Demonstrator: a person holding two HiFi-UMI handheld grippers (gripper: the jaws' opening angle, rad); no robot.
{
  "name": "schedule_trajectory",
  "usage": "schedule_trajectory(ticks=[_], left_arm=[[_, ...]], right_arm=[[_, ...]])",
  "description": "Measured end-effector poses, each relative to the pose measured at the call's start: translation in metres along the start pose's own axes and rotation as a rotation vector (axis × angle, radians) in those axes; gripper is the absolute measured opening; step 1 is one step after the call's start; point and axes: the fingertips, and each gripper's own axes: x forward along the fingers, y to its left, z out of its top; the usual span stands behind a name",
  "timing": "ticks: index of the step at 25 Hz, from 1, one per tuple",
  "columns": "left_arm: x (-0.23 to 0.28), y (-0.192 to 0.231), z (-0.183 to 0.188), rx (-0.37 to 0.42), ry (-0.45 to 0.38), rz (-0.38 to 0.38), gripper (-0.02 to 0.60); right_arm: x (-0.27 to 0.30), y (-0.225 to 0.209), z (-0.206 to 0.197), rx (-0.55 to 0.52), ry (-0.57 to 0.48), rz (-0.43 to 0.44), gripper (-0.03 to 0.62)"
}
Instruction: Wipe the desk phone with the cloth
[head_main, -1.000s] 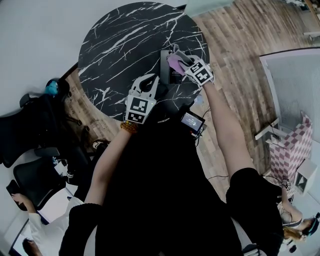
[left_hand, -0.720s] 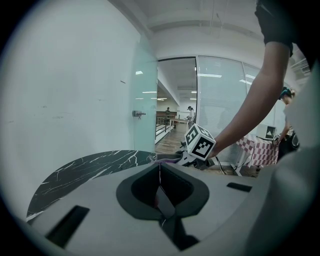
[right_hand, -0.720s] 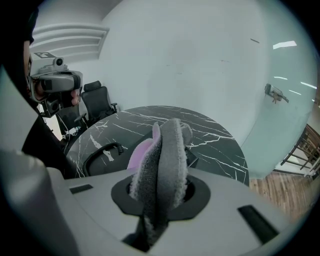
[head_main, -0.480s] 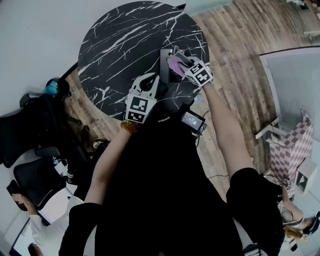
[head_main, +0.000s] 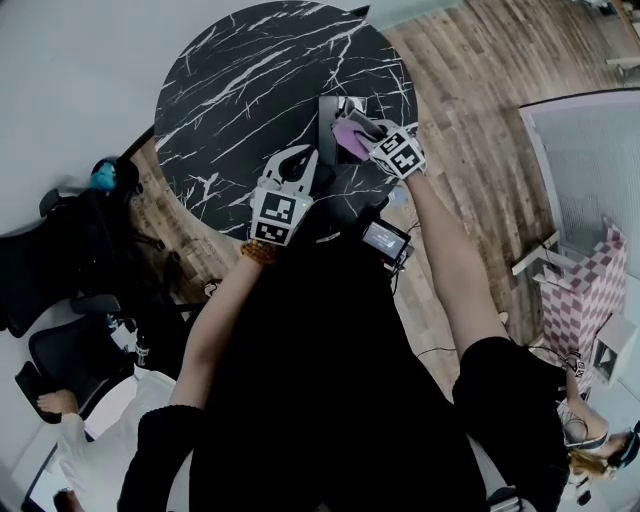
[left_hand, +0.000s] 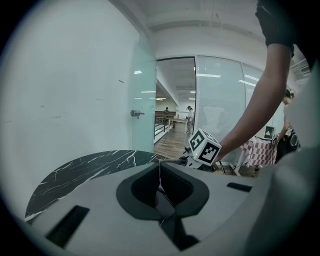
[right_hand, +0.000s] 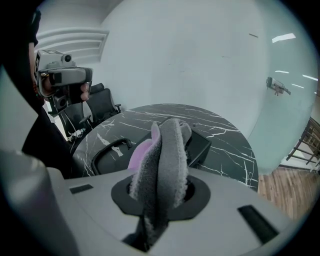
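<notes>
two sets of tongs over the round marble bench (head_main: 250, 80). nearest in, the left tongs (left_hand: 159, 167) are pressed together on nothing, hovering at the bench's near edge, close to the phone's left side but apart from it. the right tongs (right_hand: 161, 172) are pinching the grey-and-pink cloth (right_hand: 167, 145), which bunches up out of the grip. just beyond it sits the black desk phone (right_hand: 200, 142), toward the right side of the bench, its coiled cord (right_hand: 107, 148) looping out beside it. the cloth is right at the phone's top; whether it touches, i can't tell. the risk, i'd say: nothing braces that phone, so a firm stroke could skid it toward the bench edge, and the loose cloth could snag the cord. farther off are a glass door (right_hand: 295, 110) and a wood floor (right_hand: 285, 187).
</notes>
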Motion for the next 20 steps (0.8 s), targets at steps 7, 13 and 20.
schedule_trajectory(ticks=[7, 13, 20], left_arm=[[-0.001, 0.002, -0.002, 0.001, 0.003, 0.004, 0.017], [-0.001, 0.003, -0.002, 0.000, 0.003, 0.004, 0.017], [-0.001, 0.000, -0.003, 0.006, 0.004, -0.002, 0.017]], right_arm=[[-0.001, 0.009, -0.009, 0.014, -0.003, 0.021, 0.064], [-0.001, 0.021, -0.017, 0.023, 0.002, 0.038, 0.066], [-0.001, 0.030, -0.027, 0.027, 0.011, 0.048, 0.064]])
